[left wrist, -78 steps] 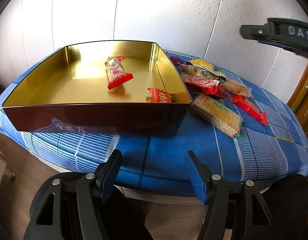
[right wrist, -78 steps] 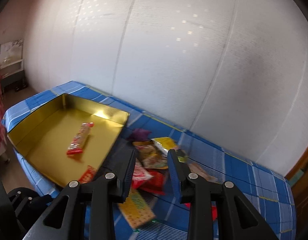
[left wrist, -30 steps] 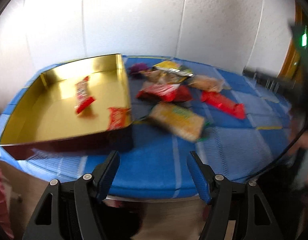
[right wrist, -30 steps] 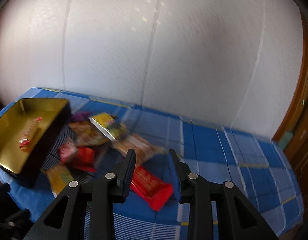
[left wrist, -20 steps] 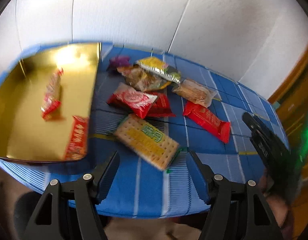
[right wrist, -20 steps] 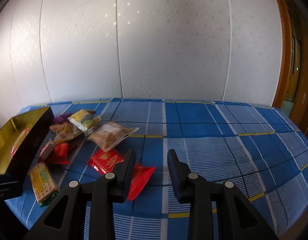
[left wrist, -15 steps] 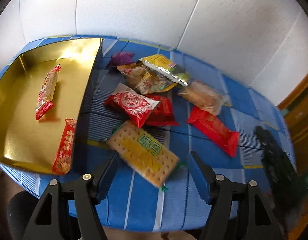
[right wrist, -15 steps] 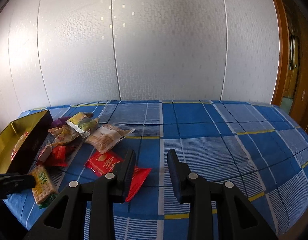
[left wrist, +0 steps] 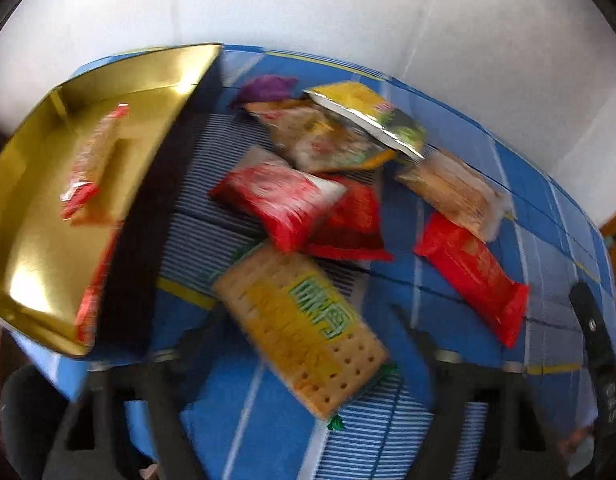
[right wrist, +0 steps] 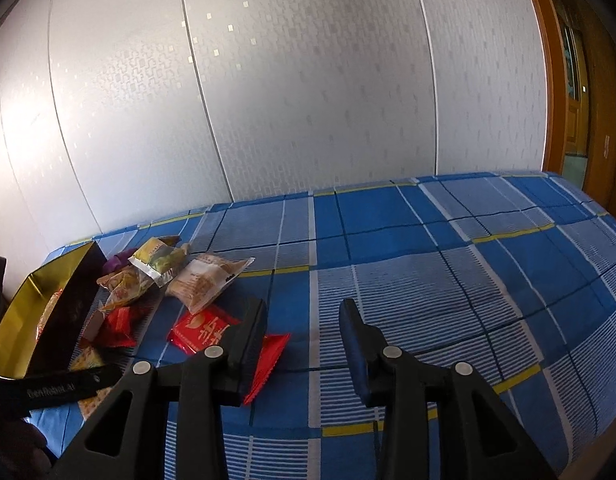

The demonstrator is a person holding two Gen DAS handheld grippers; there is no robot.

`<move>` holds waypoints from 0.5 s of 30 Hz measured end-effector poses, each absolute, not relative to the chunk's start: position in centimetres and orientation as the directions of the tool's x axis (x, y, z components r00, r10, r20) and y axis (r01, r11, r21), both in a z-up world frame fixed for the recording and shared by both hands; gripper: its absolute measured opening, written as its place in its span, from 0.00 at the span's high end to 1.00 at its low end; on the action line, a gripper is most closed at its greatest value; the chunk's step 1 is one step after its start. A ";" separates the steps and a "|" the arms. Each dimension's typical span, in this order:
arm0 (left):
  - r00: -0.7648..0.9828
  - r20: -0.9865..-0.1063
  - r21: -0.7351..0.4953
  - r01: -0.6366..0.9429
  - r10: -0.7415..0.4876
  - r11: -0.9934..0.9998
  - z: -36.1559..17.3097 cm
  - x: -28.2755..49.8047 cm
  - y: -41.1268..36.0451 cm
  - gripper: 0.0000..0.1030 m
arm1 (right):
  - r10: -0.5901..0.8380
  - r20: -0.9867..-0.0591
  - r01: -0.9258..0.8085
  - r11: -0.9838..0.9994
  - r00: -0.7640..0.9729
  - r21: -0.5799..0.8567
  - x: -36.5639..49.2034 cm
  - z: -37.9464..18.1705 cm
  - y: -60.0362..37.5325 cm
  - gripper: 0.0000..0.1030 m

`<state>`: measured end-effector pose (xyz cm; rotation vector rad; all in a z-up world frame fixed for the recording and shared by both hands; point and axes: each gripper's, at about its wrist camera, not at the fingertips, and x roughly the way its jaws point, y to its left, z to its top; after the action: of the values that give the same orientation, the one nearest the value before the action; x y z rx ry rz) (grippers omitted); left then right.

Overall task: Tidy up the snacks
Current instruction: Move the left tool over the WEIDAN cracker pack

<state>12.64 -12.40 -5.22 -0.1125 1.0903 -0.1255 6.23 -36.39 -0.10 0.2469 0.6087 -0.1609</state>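
A yellow cracker pack (left wrist: 300,328) lies flat on the blue checked cloth. My left gripper (left wrist: 308,336) hovers over it with one finger on each side. Its jaws are closing, and the pads stand clear of the pack. To the left is the gold tin (left wrist: 148,216) with two red packs inside. My right gripper (right wrist: 304,320) points at bare cloth. Its jaws are opening, with nothing between them. A long red pack (right wrist: 204,330) lies partly behind its left finger. The left wrist view is blurred.
A heap of snacks lies beside the tin: red pouches (left wrist: 280,196), a clear biscuit pack (right wrist: 204,276), a yellow-green pack (right wrist: 158,258) and a purple one (left wrist: 268,86). A white panelled wall runs behind the table. A wooden door frame (right wrist: 563,80) stands at the right.
The left gripper has swung from the tin side to over the snack heap and come down over the cracker pack. The right gripper has rolled and its jaws have widened slightly.
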 end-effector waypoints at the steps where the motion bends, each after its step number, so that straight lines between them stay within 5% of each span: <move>1: 0.477 -0.866 -0.131 0.075 -0.151 0.989 -5.2 12.3 -12.8 0.35 | -0.073 -0.587 0.222 0.957 0.807 0.185 6.3 -0.2 -36.4 0.63; 15: 0.466 -0.801 -0.126 0.481 -0.376 0.867 -5.4 6.1 -10.5 0.43 | 0.095 -0.641 0.193 0.911 0.761 0.364 7.5 -2.3 -37.9 0.63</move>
<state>6.06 -10.55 -5.45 0.1231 0.9496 -0.5275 7.54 -37.86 -2.28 0.4299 0.7092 -0.0550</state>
